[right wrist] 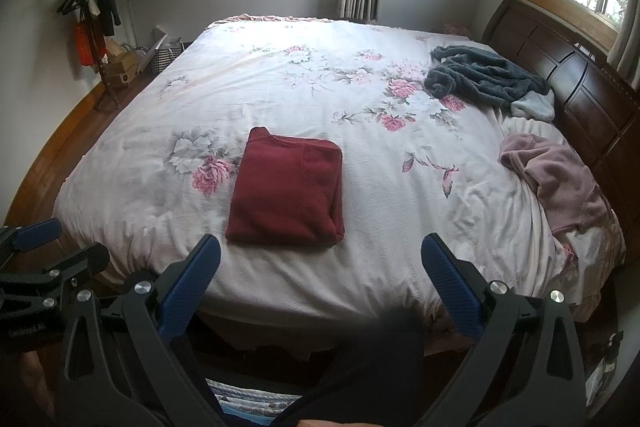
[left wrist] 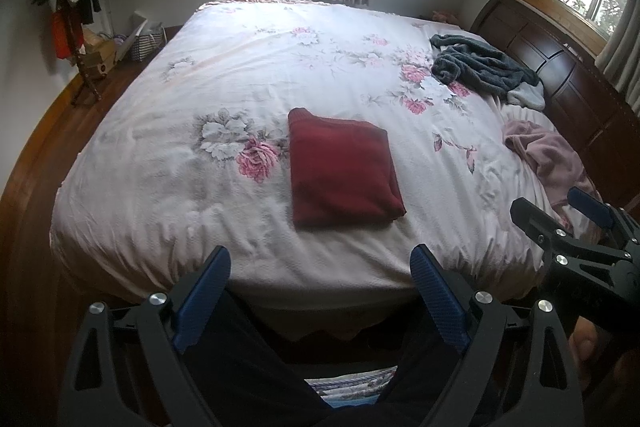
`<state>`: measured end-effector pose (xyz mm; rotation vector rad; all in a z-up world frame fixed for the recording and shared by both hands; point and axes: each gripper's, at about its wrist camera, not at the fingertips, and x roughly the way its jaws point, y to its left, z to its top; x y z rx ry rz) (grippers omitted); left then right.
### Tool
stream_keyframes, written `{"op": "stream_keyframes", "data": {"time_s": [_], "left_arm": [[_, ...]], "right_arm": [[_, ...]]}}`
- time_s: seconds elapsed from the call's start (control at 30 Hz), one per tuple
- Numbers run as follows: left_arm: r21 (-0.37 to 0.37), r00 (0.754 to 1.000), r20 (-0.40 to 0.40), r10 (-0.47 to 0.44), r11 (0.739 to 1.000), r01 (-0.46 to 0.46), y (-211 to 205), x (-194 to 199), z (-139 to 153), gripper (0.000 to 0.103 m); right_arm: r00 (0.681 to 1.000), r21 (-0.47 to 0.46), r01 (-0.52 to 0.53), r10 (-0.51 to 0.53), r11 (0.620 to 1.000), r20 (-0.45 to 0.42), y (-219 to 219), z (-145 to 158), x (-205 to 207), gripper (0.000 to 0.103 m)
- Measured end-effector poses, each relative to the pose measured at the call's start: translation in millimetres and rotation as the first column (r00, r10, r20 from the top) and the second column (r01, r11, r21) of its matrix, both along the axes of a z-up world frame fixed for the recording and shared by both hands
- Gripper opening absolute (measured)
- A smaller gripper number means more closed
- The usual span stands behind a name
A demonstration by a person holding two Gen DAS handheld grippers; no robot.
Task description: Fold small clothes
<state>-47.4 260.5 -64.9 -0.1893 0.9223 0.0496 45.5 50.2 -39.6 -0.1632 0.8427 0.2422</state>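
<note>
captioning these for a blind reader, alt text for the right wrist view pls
A folded dark red garment lies on a floral bedspread, just beyond the open right tool. Crumpled grey and pink clothes sit near the wooden headboard at right; the left tool shows at the left edge.

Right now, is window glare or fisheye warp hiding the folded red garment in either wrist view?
Left wrist: red garment sharp and evenly lit; windows blown out, edges bowed. Right wrist: garment equally clear; a blurred dark shape hides only the bottom centre.
</note>
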Motion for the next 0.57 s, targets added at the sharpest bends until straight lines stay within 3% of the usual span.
{"op": "stream_keyframes", "data": {"time_s": [0.57], "left_arm": [[0.003,1.000,-0.007,-0.017,1.000,0.017,3,3,-8,0.092]], "right_arm": [[1.000,0.007,0.001,0.000,1.000,-0.013,-4,-10,-4,0.100]]}}
